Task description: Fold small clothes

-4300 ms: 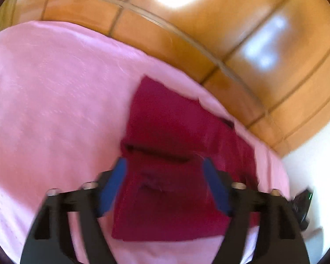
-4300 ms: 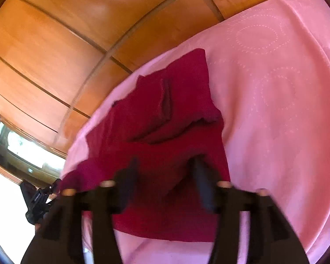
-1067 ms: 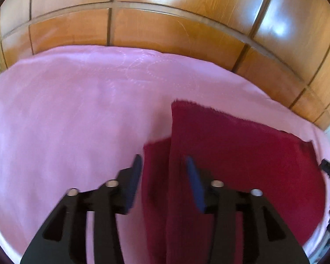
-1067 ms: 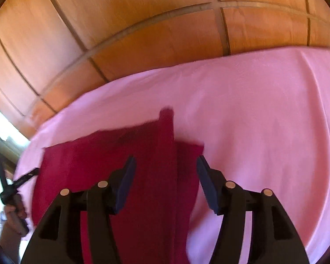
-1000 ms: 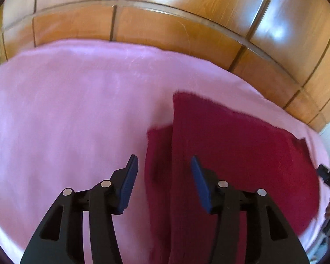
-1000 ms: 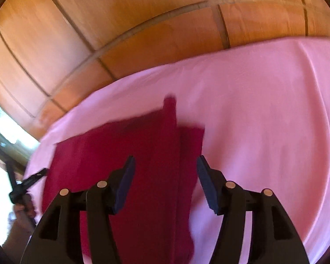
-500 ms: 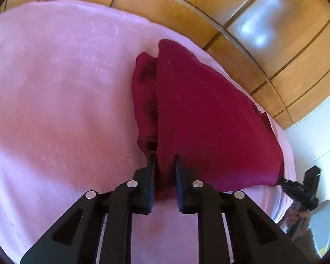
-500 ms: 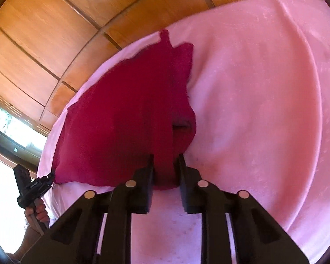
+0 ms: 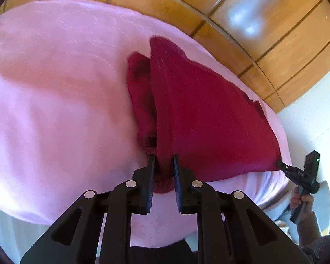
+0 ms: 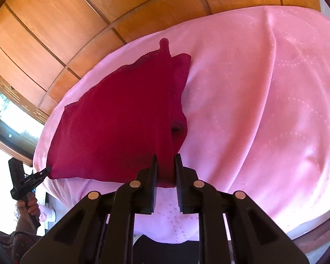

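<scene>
A dark red garment [image 9: 209, 114] lies on the pink cloth [image 9: 55, 101], stretched between both grippers and lifted at its near edge. My left gripper [image 9: 163, 161] is shut on the garment's left near corner. A folded sleeve with an open cuff [image 9: 150, 139] lies just left of the grip. My right gripper [image 10: 166, 161] is shut on the other near corner of the garment [image 10: 121, 118]. The right gripper also shows far right in the left wrist view [image 9: 281, 165], and the left gripper far left in the right wrist view [image 10: 47, 169].
A wooden panelled wall [image 9: 253, 28] rises behind the pink cloth and also shows in the right wrist view [image 10: 99, 11]. The cloth's near edge [image 10: 171, 226] hangs down below the grippers. A bright window [image 10: 8, 114] is at the left.
Both grippers went from open over the garment to shut on its near corners. The garment's near edge is now raised and pulled taut between them.
</scene>
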Demonstrator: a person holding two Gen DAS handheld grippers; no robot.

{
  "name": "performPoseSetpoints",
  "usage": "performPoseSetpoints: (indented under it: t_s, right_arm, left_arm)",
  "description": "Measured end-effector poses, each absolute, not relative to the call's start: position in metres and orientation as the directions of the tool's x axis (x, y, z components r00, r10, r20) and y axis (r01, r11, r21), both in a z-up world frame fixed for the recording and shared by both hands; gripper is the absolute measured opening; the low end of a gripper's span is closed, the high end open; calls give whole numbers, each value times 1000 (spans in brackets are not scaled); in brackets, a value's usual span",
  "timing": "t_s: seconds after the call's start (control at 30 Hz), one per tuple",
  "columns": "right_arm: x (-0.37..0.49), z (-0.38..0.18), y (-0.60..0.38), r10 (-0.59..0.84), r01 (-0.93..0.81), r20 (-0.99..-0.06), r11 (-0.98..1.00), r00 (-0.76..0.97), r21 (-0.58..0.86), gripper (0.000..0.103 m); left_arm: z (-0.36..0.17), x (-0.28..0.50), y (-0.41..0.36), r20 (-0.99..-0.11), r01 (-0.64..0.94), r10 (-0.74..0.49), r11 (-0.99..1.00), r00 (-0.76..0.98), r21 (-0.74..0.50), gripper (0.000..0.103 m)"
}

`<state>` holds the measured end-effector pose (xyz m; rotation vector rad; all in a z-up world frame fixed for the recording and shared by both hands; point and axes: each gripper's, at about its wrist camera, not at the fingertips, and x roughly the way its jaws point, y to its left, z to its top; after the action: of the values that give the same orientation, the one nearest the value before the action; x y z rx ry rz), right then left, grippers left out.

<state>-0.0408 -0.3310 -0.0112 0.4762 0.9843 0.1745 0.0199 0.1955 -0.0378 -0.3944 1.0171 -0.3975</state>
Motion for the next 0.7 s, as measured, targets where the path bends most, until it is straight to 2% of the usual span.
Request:
performPoseSetpoints:
  t_s: [0.03, 0.07, 0.1, 0.2, 0.27, 0.37, 0.5, 0.7]
  right_arm:
    - [-41, -6, -333, 329, 85, -755, 889, 568, 451, 27]
    - [-39, 0, -335, 301, 97, -750, 895, 589, 435, 47]
    - [-38, 6, -335, 276, 99, -746, 904, 607, 415, 54]
    - [-22, 24, -326, 263, 50, -716, 922, 647, 384, 56]
    - [-4, 30, -309, 266, 8, -707, 933, 655, 359, 64]
    - [23, 33, -281, 239, -35, -710, 956, 662, 290, 73]
    - [57, 18, -266, 229, -40, -718, 962, 657, 270, 80]
    - [102, -34, -270, 198, 21, -791, 966, 579, 257, 80]
  left_arm:
    - [-33, 21, 203, -725, 111, -480, 862, 495, -495, 24]
    - [-30, 22, 206, -720, 91, -469, 863, 512, -497, 30]
    - [-25, 24, 211, -712, 73, -454, 865, 536, -497, 30]
    - [-10, 31, 208, -711, 60, -360, 910, 605, -410, 30]
    - [-8, 40, 193, -729, 83, -336, 929, 597, -360, 30]
    - [-12, 42, 184, -727, 115, -378, 916, 573, -385, 53]
    - [-18, 22, 199, -718, 157, -437, 892, 542, -424, 53]
    - [-25, -15, 195, -763, 300, -379, 920, 524, -251, 53]
